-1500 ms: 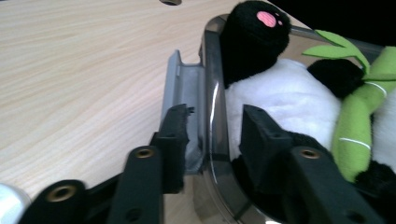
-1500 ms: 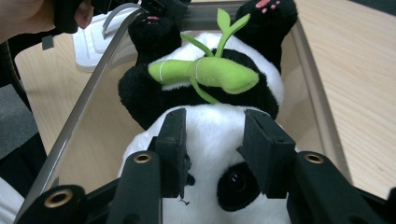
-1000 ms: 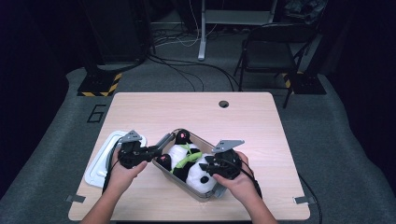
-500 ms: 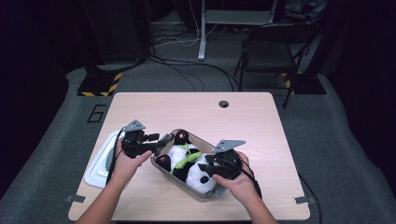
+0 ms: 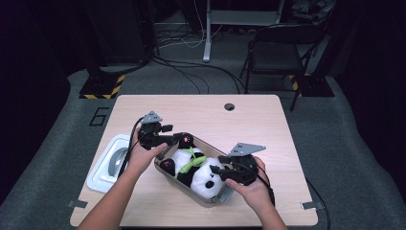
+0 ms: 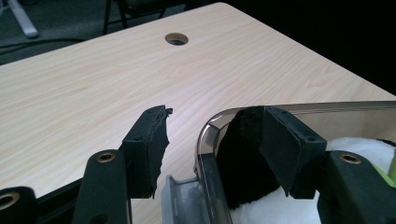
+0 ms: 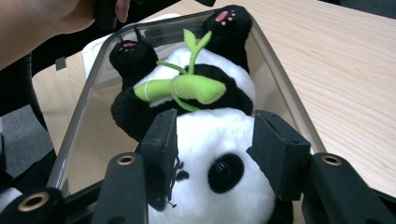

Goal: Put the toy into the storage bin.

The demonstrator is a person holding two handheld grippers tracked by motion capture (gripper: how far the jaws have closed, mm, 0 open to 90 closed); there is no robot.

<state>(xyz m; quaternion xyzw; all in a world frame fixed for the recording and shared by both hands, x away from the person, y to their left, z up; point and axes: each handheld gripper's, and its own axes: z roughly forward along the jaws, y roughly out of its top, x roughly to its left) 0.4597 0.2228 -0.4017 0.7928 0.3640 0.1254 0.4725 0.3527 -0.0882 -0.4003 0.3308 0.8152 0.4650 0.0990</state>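
A black-and-white panda plush (image 5: 184,158) with a green bamboo sprig (image 5: 191,160) lies on its back in a clear plastic bin (image 5: 179,184). My left gripper (image 5: 184,139) is at the bin's far left corner. In the left gripper view its jaws (image 6: 217,140) have just been opening and stand open astride the bin's rim (image 6: 327,106), one pad outside and one beside a black plush limb (image 6: 238,154). My right gripper (image 5: 218,175) is over the panda's head (image 7: 219,196). Its jaws (image 7: 215,135) have just been opening and flank the head without denting it.
A white tray (image 5: 103,167) with a grey object (image 5: 116,160) lies left of the bin. The wooden table has a cable hole (image 5: 229,106) near its far edge. A folding chair (image 5: 282,52) and cables stand on the floor beyond.
The left hand has moved toward the far side of the bin and risen a little, and its jaws have opened. The right hand has stayed at the panda's head.
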